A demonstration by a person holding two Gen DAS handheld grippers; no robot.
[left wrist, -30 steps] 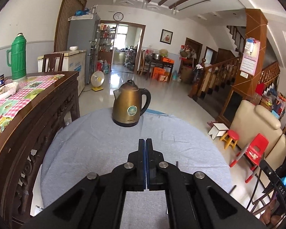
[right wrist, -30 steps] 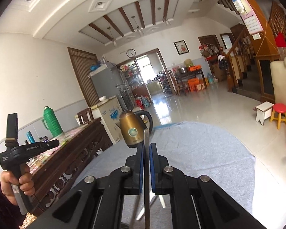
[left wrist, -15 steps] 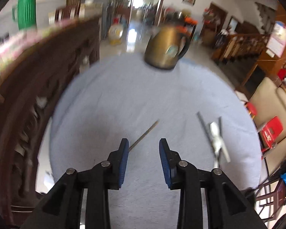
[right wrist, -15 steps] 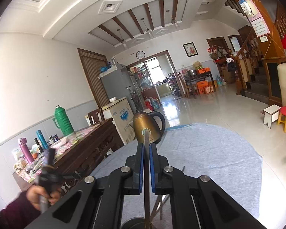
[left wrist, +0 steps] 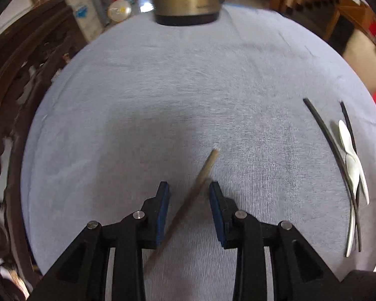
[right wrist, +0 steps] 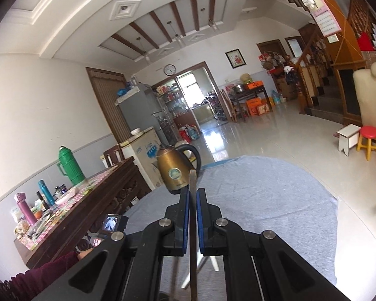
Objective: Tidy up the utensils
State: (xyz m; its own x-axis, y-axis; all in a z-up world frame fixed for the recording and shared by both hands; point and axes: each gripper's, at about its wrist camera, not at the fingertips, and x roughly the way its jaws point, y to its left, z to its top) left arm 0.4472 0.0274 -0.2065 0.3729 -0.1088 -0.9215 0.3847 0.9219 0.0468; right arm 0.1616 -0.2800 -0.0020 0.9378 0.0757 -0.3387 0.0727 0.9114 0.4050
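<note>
Grey-blue cloth covers a round desk (left wrist: 188, 95), seen from two cameras that look forward along a person's hand-held grippers.

From the left wrist camera, the left gripper (left wrist: 189, 192) hangs low over the near part of the desk with its blue-padded jaws spread wide. A brown chopstick (left wrist: 188, 200) lies flat on the cloth between the jaws, slanting from near left to far right; neither pad appears to touch it. At the right edge of the desk lie two black chopsticks (left wrist: 323, 135) and what look like white spoons (left wrist: 351, 160), crossing one another in a loose heap. A brass-coloured electric kettle (left wrist: 188, 0) stands at the far edge.

From the right wrist camera, the right gripper (right wrist: 193, 204) is raised above the desk, jaws pressed together on a thin grey utensil handle (right wrist: 193, 225) that runs straight forward between the pads. Which utensil it is cannot be told.

Judging by this, the tidying is at an early to middle stage: one piece is in hand, the brown chopstick is about to be taken, and the heap on the right is not yet sorted. No holder for the utensils can be clearly made out.

The kettle carries a round green-and-white label and a line of small print, both too small to read. A wall calendar (right wrist: 323, 12) at the far right is likewise illegible.
</note>
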